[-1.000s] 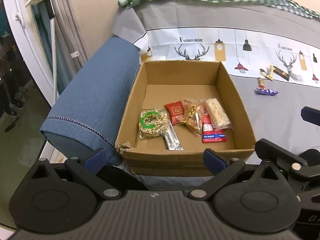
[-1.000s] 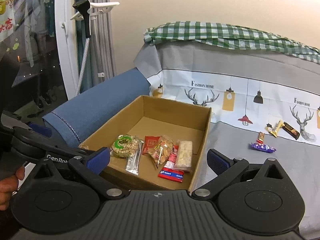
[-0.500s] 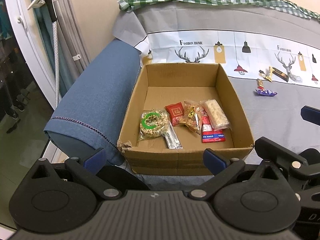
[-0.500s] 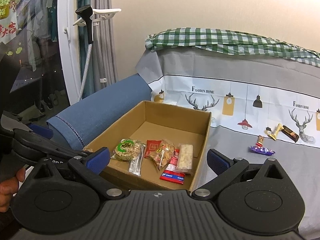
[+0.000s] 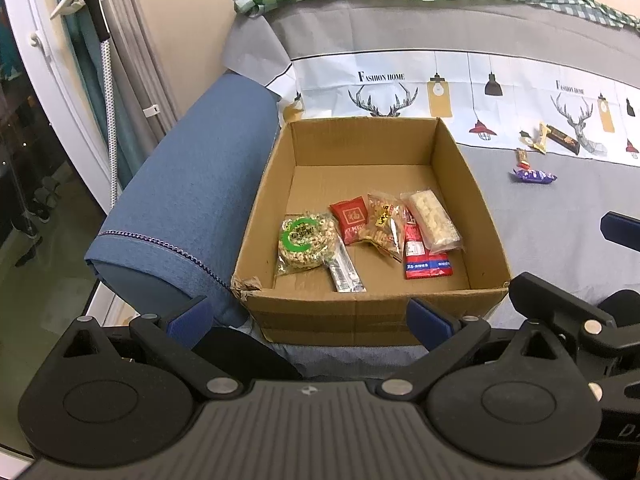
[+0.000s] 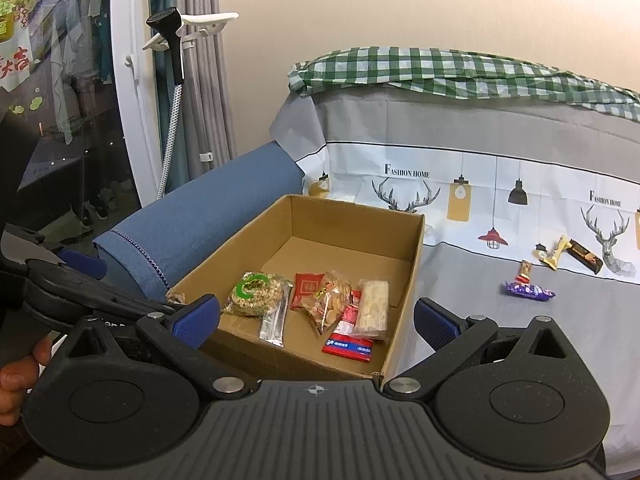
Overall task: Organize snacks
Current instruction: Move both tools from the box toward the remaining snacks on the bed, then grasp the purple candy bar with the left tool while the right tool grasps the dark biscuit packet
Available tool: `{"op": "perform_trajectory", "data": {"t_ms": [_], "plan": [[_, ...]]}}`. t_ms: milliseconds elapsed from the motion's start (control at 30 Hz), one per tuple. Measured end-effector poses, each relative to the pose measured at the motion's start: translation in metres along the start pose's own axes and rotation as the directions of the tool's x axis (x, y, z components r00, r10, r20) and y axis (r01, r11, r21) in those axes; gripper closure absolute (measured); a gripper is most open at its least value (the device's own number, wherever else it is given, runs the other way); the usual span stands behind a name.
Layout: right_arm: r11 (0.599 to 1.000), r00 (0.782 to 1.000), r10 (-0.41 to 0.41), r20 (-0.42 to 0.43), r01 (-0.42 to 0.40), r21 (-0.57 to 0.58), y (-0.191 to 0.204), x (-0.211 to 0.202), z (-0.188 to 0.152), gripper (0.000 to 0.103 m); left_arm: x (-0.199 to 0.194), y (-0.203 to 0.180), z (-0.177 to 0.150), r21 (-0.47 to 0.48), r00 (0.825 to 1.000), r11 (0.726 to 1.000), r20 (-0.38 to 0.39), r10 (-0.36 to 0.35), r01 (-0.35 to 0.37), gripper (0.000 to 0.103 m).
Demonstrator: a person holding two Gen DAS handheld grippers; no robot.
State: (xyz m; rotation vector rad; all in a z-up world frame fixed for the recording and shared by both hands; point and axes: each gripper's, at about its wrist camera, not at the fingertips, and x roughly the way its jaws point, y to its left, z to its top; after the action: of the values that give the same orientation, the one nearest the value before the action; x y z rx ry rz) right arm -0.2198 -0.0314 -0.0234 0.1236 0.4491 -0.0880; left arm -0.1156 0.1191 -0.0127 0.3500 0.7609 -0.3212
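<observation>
An open cardboard box [image 5: 360, 316] [image 6: 404, 288] stands on the grey sofa cover, with several snack packets lying near its front: a round green-labelled cake [image 5: 306, 240] [image 6: 256, 294], a red packet [image 5: 350, 218], a silver stick [image 5: 346, 270], a crackers bag [image 6: 328, 306] and a pale bar [image 5: 432, 220]. More snacks lie loose to the right: a purple candy [image 5: 534, 176] [image 6: 528, 291], a yellow wrapper [image 6: 558, 252] and a dark bar [image 6: 586, 256]. My left gripper [image 5: 310, 316] is open and empty before the box's front wall. My right gripper [image 6: 316, 320] is open and empty too.
The blue sofa arm [image 5: 188, 208] runs along the box's left side. A green checked cloth [image 6: 460, 72] tops the backrest. A garment steamer [image 6: 176, 52] and curtains stand at the far left by a glass door. A hand [image 6: 20, 376] holds the left gripper.
Both grippers have pulled back and risen a little, so the box looks slightly smaller and farther. Their jaws stay open and the snacks have not moved.
</observation>
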Motion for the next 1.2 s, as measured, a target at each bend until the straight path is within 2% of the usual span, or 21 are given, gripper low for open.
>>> {"op": "perform_trajectory", "data": {"t_ms": [233,433,533,667,767,933,1067,1200], "plan": [[1.000,1.000,0.007,-0.014,-0.007,0.030,-0.006,0.006,-0.004,0.001,0.009,-0.010,0.002,0.035,1.000,0.999,-0.025,0.009,-0.008,0.000],[0.996,1.000,-0.009,-0.018,0.010,0.084,-0.025,0.013,-0.009,0.001,0.020,-0.029,0.011,0.105,0.999,0.994,-0.046,0.007,-0.002,0.000],[0.990,0.999,-0.049,-0.016,0.051,0.130,-0.046,0.016,-0.011,0.001,0.027,-0.044,0.023,0.147,0.999,0.989,-0.053,-0.011,0.019,0.000],[0.971,0.992,-0.126,-0.028,0.129,0.200,-0.088,0.017,-0.014,0.001,0.042,-0.074,0.057,0.187,0.994,0.978,-0.075,-0.085,0.098,0.000],[0.948,0.977,-0.206,-0.048,0.212,0.239,-0.130,0.015,-0.019,0.001,0.058,-0.107,0.089,0.218,0.983,0.961,-0.099,-0.155,0.173,0.000],[0.896,0.935,-0.348,-0.076,0.355,0.266,-0.213,0.020,-0.018,0.001,0.090,-0.182,0.142,0.298,0.964,0.917,-0.114,-0.241,0.264,0.000],[0.863,0.900,-0.428,-0.082,0.434,0.258,-0.284,0.039,-0.006,0.001,0.128,-0.262,0.179,0.396,0.954,0.868,-0.112,-0.277,0.298,0.000],[0.847,0.882,-0.459,-0.109,0.471,0.246,-0.363,0.079,0.004,0.001,0.187,-0.338,0.204,0.454,0.933,0.815,-0.183,-0.310,0.360,0.000]]}}
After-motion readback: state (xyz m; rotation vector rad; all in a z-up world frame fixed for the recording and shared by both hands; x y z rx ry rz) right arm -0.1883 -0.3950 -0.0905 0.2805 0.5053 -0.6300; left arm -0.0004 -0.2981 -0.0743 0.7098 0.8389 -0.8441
